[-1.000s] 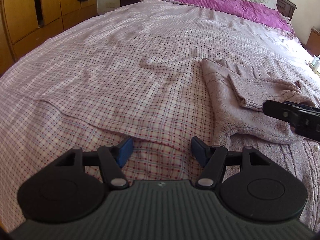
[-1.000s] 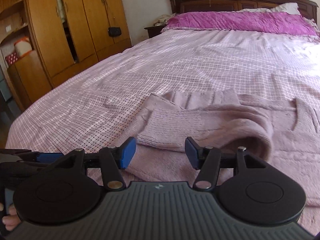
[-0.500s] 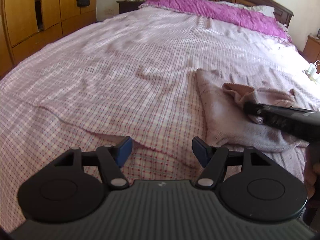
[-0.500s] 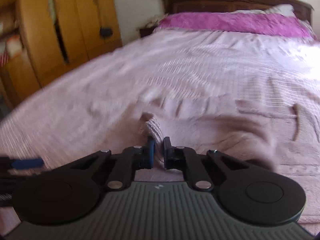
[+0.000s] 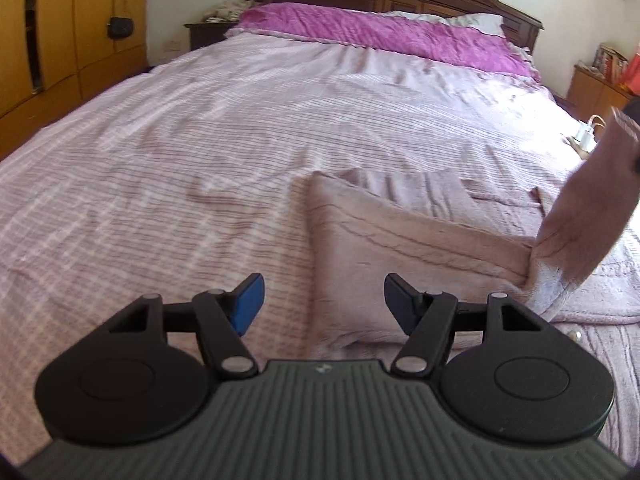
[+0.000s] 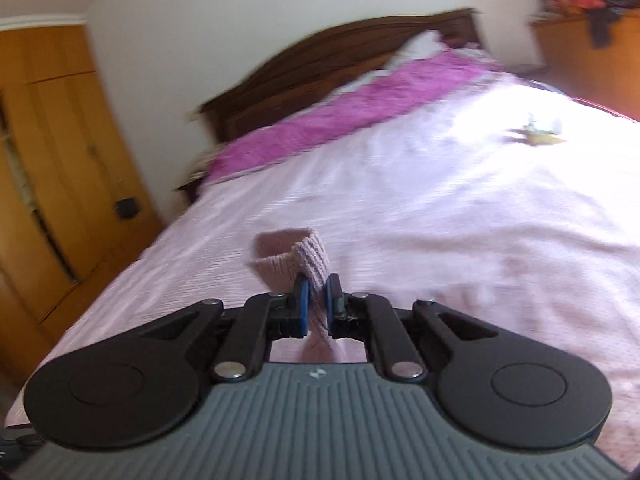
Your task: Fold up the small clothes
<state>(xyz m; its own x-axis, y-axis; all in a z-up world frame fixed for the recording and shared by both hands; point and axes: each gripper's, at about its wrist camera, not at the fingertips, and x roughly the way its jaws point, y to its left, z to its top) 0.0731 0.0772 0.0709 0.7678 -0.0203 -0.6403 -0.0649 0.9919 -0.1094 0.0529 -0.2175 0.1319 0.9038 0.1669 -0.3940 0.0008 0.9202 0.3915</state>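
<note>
We see one pink sweater (image 5: 404, 232) lying on the bed (image 5: 240, 128), its one sleeve (image 6: 294, 260) lifted and pinched in the right gripper (image 6: 316, 300) jaws. Our left gripper (image 5: 322, 300) hangs above it, jaws wide apart, holding nothing.

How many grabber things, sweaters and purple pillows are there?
hand-held grippers: 2, left and right
pink knitted sweaters: 1
purple pillows: 1
Total: 4
</note>
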